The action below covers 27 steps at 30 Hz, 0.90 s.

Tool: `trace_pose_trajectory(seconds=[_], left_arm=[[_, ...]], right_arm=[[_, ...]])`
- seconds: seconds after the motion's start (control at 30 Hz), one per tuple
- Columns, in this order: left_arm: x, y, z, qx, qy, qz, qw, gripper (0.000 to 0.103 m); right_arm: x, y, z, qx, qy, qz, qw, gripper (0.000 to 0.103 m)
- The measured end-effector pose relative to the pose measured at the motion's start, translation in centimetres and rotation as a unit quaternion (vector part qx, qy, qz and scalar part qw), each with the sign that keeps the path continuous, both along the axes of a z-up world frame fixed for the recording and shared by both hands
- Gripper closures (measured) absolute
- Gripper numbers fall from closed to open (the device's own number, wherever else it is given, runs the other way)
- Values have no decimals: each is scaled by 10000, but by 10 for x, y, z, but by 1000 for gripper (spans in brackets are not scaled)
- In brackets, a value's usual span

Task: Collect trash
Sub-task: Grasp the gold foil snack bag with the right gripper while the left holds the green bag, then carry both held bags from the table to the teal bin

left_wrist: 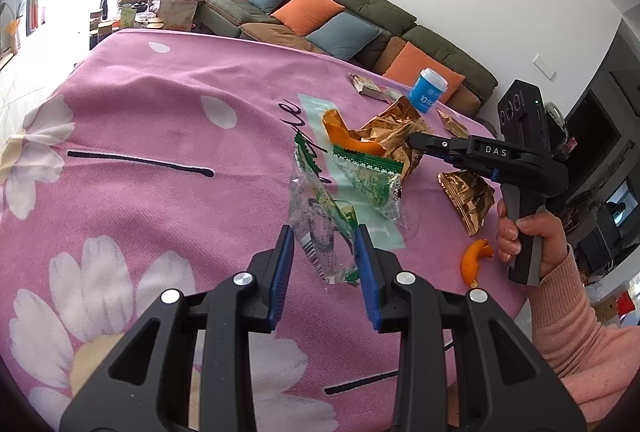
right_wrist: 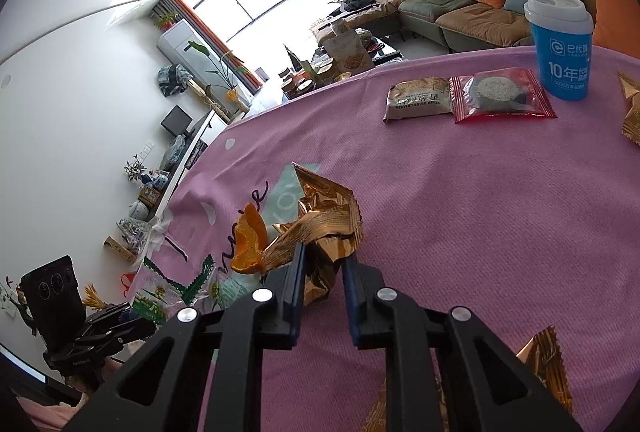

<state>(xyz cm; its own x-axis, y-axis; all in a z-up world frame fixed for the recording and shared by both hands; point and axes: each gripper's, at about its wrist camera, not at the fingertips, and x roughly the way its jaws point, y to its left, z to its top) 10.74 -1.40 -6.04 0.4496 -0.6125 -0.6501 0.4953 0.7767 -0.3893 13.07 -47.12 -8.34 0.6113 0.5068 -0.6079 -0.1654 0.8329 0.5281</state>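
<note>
A crumpled gold foil wrapper (right_wrist: 320,228) lies on the pink tablecloth (right_wrist: 460,212) between the fingers of my right gripper (right_wrist: 323,272), whose jaws stand partly open around it; it also shows in the left wrist view (left_wrist: 394,136). An orange peel (right_wrist: 248,240) leans against it. My left gripper (left_wrist: 324,252) is open around a clear and green plastic wrapper (left_wrist: 324,232). A second green wrapper (left_wrist: 368,176) lies behind it. Another gold wrapper (left_wrist: 468,196) and a small orange peel (left_wrist: 472,258) lie to the right.
A blue paper cup (right_wrist: 562,44) with a white lid stands at the far side. A cracker packet (right_wrist: 418,98) and a red biscuit packet (right_wrist: 500,94) lie beside it. More gold wrappers (right_wrist: 630,108) lie at the right edge. A sofa (left_wrist: 360,16) stands behind the table.
</note>
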Motion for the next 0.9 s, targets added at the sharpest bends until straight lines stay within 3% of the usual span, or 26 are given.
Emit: trace_pose_trajectory(seconds=[0.03, 0.13, 0.5, 0.9], left_arm=[[0, 1, 0, 0, -7, 7, 10000, 72], [-1, 3, 2, 15, -44, 33, 10000, 72], [-6, 20, 11, 54, -198, 224, 9995, 73], [-20, 56, 22, 67, -379, 568, 9976, 73]], right_arm=[[-2, 0, 2, -9, -42, -22, 10000, 95], [-11, -2, 8, -61, -176, -106, 9998, 99], [-40, -2, 43, -172, -773, -414, 9960, 100], [-46, 59, 60, 161, -1094, 427, 9929, 100]])
